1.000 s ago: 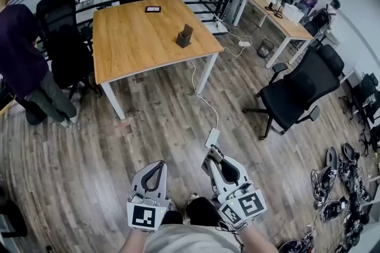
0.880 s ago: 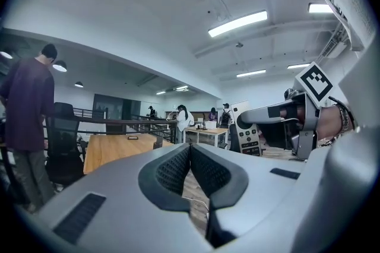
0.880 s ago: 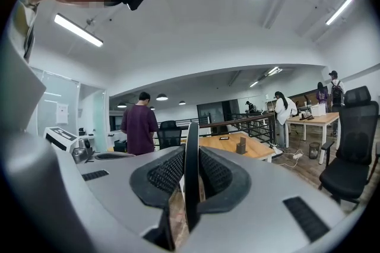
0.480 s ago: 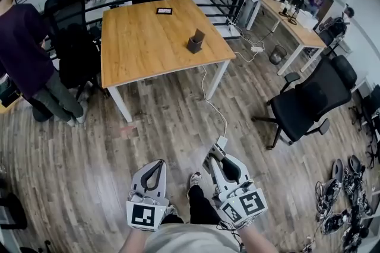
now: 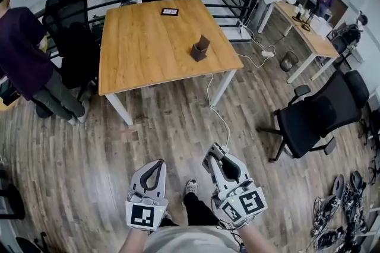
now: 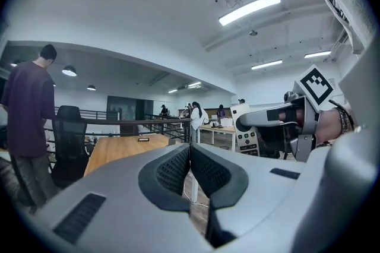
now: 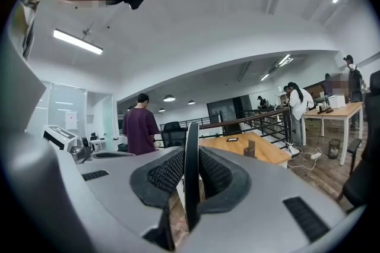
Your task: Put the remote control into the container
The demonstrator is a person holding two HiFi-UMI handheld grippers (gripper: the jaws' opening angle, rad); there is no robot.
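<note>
1. As the person is walking toward the table (image 5: 148, 44), the container (image 5: 200, 48) on it is drifting lower and further right in the head view than a second ago. It is still lying well ahead of both grippers.
2. The right gripper (image 5: 214, 154) is staying clamped on the remote control (image 7: 191, 151). The remote is standing edge-on between the jaws and sticking out past their tips.
3. The left gripper (image 5: 156, 164) is riding just beside the right one, its jaws pressed together on nothing.
4. Neither gripper is changing its pose against the body, so only the approach is progressing.
5. By my judgement the carry is still under way. The container is sitting far beyond the right gripper's tips, with open floor (image 5: 178, 127) between them. Lowering the remote in cannot start until that gap is closing much further.
</note>
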